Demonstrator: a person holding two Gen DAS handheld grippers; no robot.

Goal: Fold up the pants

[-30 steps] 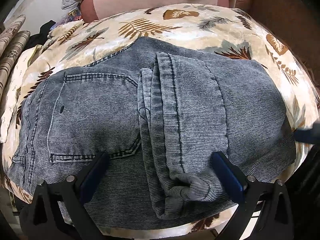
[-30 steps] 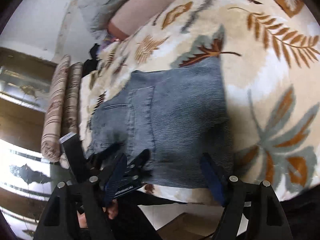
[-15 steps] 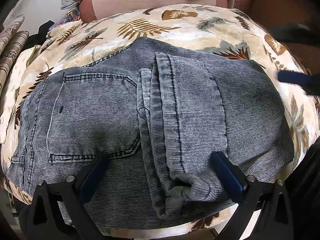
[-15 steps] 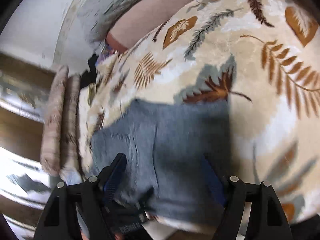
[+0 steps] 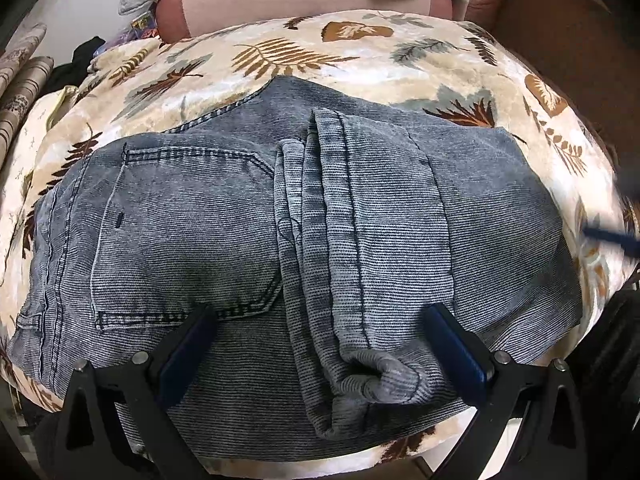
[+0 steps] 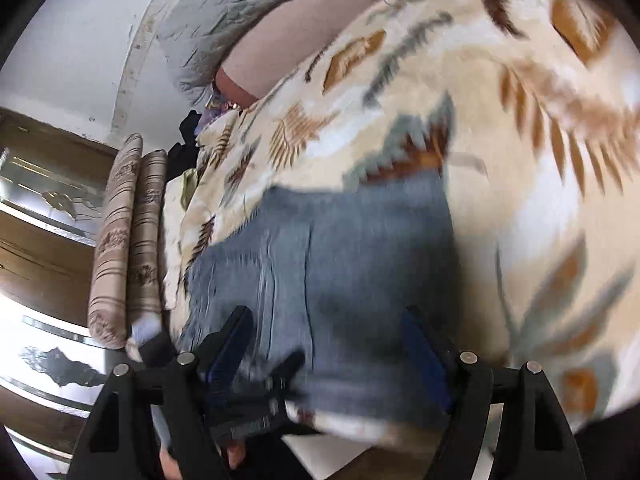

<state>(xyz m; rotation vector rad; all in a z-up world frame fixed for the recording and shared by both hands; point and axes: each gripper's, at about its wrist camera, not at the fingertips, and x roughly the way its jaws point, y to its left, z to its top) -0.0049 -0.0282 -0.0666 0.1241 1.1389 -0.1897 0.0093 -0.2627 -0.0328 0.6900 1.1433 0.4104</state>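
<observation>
The pants (image 5: 280,248) lie folded on the leaf-print blanket (image 5: 280,52), hems bunched near the front edge. Both the left tool (image 5: 320,344) and right tool (image 6: 332,352) stand wide and empty. A careless grab could drag the loose top layer askew.

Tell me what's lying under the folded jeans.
The jeans lie on a cream blanket with a leaf print, which shows all around them. Whatever the blanket covers, and anything directly beneath the denim, is hidden from both views.
</observation>
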